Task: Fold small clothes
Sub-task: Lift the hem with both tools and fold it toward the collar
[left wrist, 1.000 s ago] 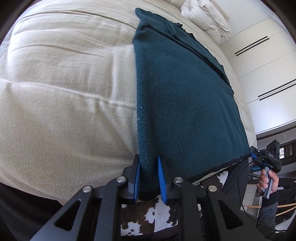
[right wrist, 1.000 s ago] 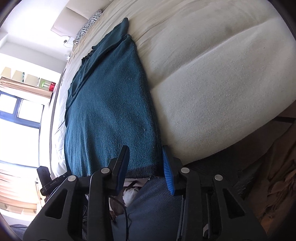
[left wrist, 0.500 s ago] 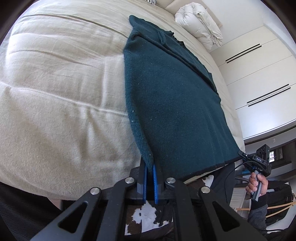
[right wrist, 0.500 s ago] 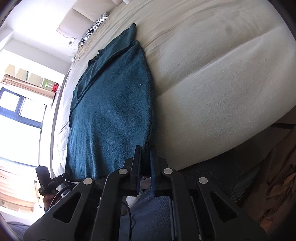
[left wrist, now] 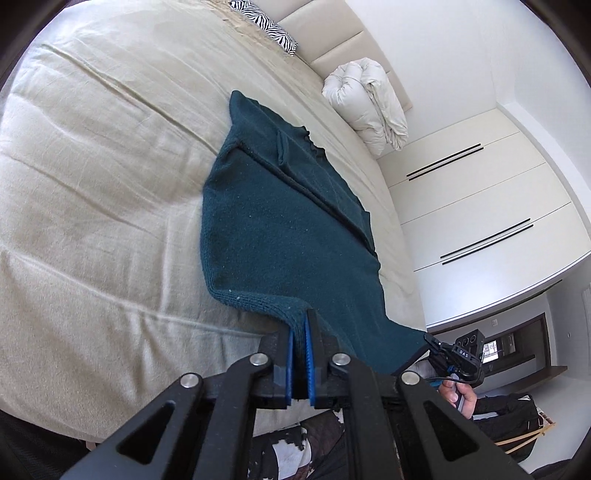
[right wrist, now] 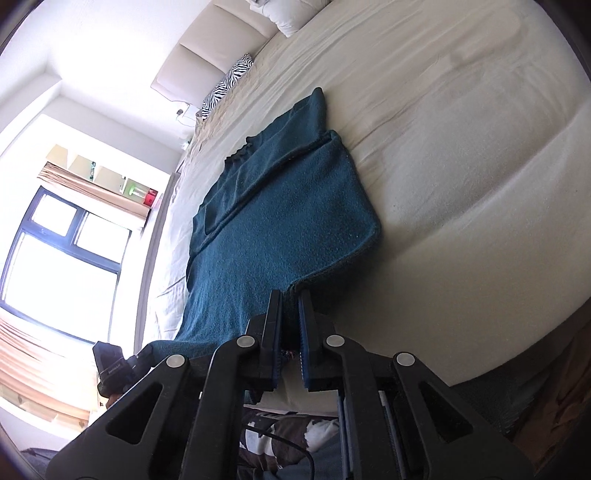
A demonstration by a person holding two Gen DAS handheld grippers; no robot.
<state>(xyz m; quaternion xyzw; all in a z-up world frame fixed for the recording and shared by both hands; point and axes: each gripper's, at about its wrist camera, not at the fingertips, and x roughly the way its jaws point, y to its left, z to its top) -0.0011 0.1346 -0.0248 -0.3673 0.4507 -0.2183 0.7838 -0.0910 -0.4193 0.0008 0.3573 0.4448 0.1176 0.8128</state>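
Observation:
A dark teal knitted sweater [left wrist: 295, 229] lies lengthwise on a beige bed [left wrist: 92, 184], sleeves folded in. My left gripper [left wrist: 302, 325] is shut on the sweater's near left hem corner and holds it raised off the bed. My right gripper [right wrist: 291, 297] is shut on the near right hem corner of the sweater [right wrist: 280, 229], also lifted. The hem between them hangs curved. Each view shows the other gripper at the far hem corner: the right one [left wrist: 458, 358] and the left one [right wrist: 114, 365].
A rolled white duvet [left wrist: 369, 99] and a zebra-print pillow [left wrist: 266, 26] lie at the head of the bed. White wardrobe doors [left wrist: 480, 206] stand on one side, a bright window [right wrist: 62, 258] on the other. The bed's front edge is just below the grippers.
Both grippers closed on the sweater's hem corners and then rose, lifting the hem off the bed and drawing it toward the collar end.

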